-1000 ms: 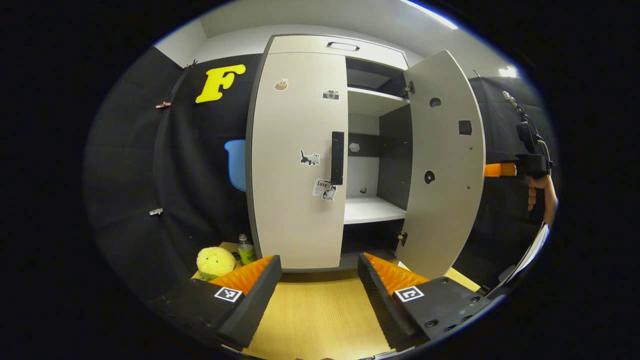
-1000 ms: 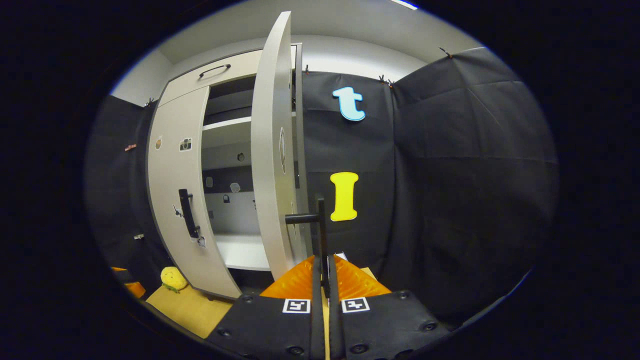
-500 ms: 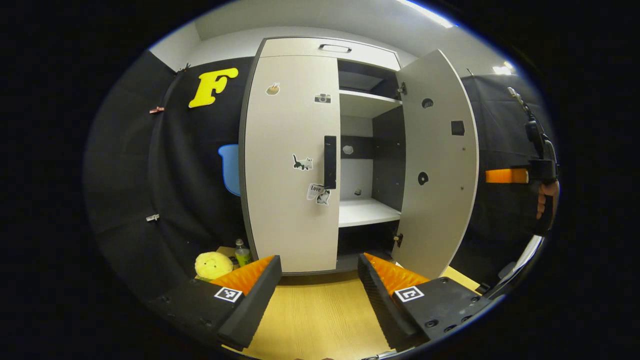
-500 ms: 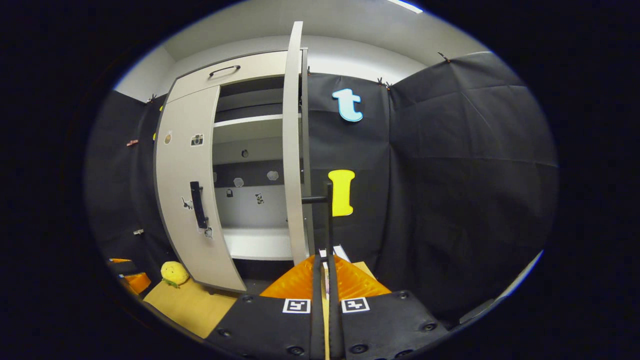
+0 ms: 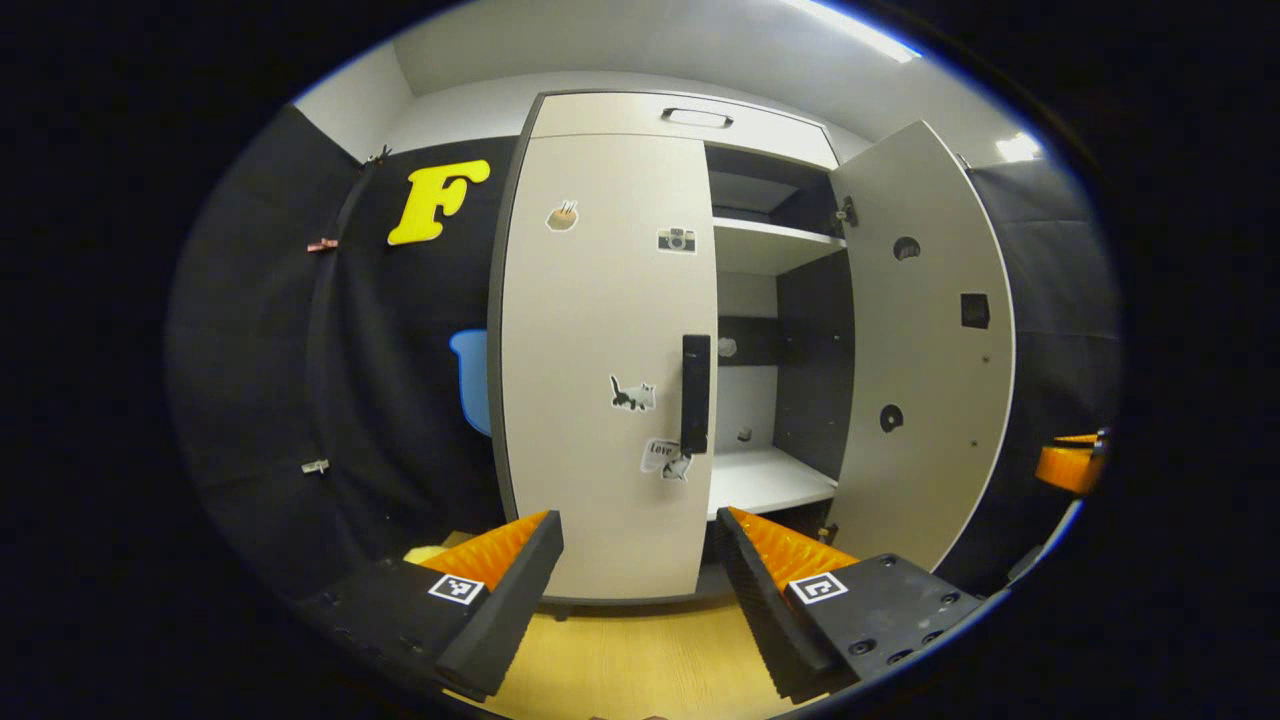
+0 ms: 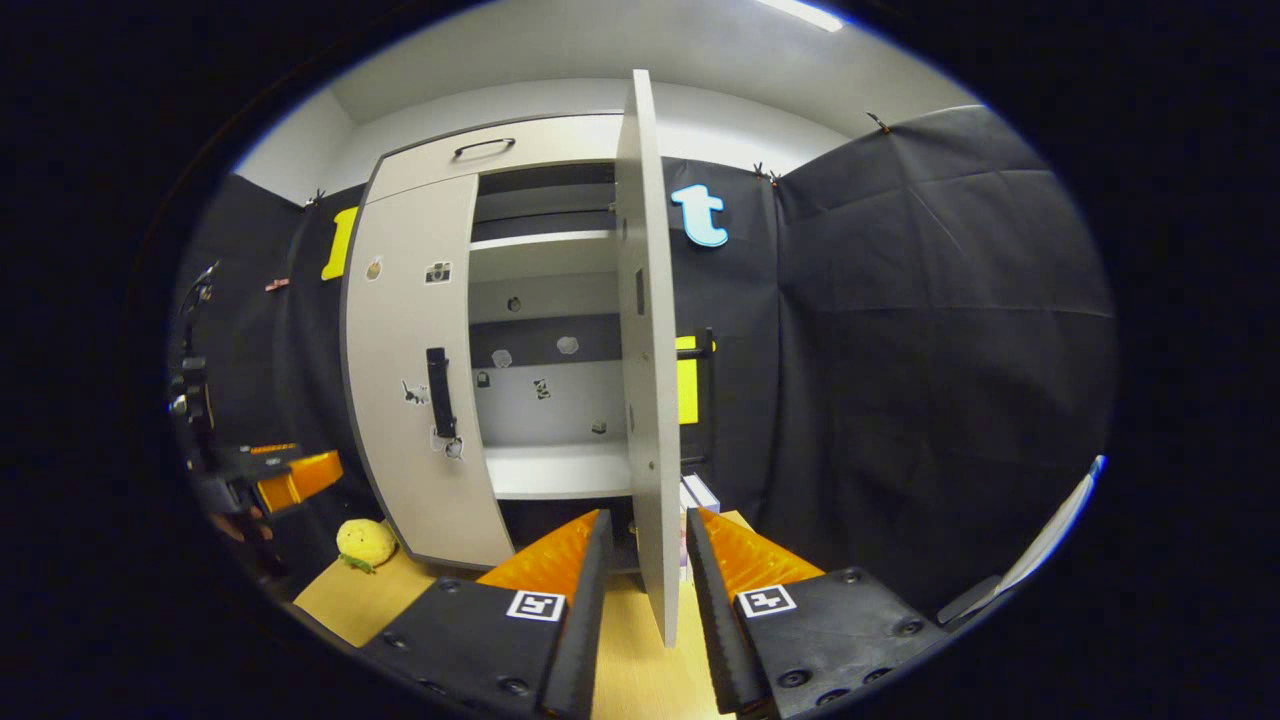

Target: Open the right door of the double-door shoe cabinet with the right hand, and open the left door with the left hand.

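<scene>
Now right door (image 6: 648,350) swung open, right tongs (image 6: 645,570) parted astride its edge; left tongs (image 5: 638,560) wide, left door (image 5: 600,360) closed.

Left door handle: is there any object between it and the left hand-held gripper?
Nothing visible. The left hand-held gripper is open, and the handle on the closed left door lies ahead above it, with only open space between.

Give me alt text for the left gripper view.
The shoe cabinet stands ahead with its right door swung open and its left door shut. The open left gripper points toward the left door's handle.
</scene>
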{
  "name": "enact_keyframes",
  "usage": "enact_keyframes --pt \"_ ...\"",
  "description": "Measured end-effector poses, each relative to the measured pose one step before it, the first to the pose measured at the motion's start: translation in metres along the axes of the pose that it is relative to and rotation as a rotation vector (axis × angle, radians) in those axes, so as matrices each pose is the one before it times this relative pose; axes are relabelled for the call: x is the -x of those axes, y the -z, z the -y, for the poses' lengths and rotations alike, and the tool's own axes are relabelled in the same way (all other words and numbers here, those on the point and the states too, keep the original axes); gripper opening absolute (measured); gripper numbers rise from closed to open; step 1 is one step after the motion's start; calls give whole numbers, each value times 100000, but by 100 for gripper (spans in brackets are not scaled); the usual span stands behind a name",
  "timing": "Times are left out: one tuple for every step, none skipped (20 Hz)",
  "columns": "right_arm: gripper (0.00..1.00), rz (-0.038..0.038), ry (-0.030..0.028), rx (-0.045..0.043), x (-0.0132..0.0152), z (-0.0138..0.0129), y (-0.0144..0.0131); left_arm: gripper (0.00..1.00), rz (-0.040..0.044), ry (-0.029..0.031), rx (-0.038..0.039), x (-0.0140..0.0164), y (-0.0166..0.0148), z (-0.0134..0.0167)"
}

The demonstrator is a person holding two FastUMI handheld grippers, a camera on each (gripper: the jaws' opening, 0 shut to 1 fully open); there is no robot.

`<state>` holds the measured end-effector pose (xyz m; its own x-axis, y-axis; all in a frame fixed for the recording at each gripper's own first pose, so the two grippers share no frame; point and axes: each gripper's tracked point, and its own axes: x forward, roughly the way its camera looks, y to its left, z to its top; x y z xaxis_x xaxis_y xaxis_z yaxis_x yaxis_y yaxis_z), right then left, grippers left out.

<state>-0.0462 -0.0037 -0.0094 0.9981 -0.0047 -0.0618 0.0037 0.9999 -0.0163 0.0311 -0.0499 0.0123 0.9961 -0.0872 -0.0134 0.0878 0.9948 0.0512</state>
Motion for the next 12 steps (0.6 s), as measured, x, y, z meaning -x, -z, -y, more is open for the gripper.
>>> enact_keyframes --pt "56 -1389 -2277 1185 135 -1015 912 95 1122 -1110 -1077 -1125 -820 -178" --pt "67 -1899 -2783 225 -26 -1001 910 95 1033 -566 -601 -1174 -705 5" --pt "78 -2006 -2575 -1208 -114 -989 921 95 482 -547 58 -1368 -547 76" --pt "92 -1962 -2437 -1460 -222 -829 814 95 465 90 601 -1128 -399 211" --pt "100 -1649 -1505 -1505 -544 -638 786 95 94 -114 936 -1237 -376 350" --pt "99 -1411 -1878 -1073 -353 -569 646 95 211 291 1209 -1227 -321 389" --pt "99 -777 -1837 -589 -563 -573 380 95 63 298 1228 -1517 -232 474" --pt "99 -395 -1817 35 -474 -541 143 95 20 466 892 -1205 -241 461" --pt "99 349 -1488 179 -653 -404 -71 95 -192 782 528 -1167 -201 600" --pt "99 98 -1206 844 -477 -240 137 95 -152 672 83 -1087 -187 548" --pt "99 4 -450 851 -580 -153 -13 92 435 211 -624 -1020 -215 489" --pt "99 366 -612 421 -630 -161 -228 95 439 -211 -1032 -1125 -88 288"
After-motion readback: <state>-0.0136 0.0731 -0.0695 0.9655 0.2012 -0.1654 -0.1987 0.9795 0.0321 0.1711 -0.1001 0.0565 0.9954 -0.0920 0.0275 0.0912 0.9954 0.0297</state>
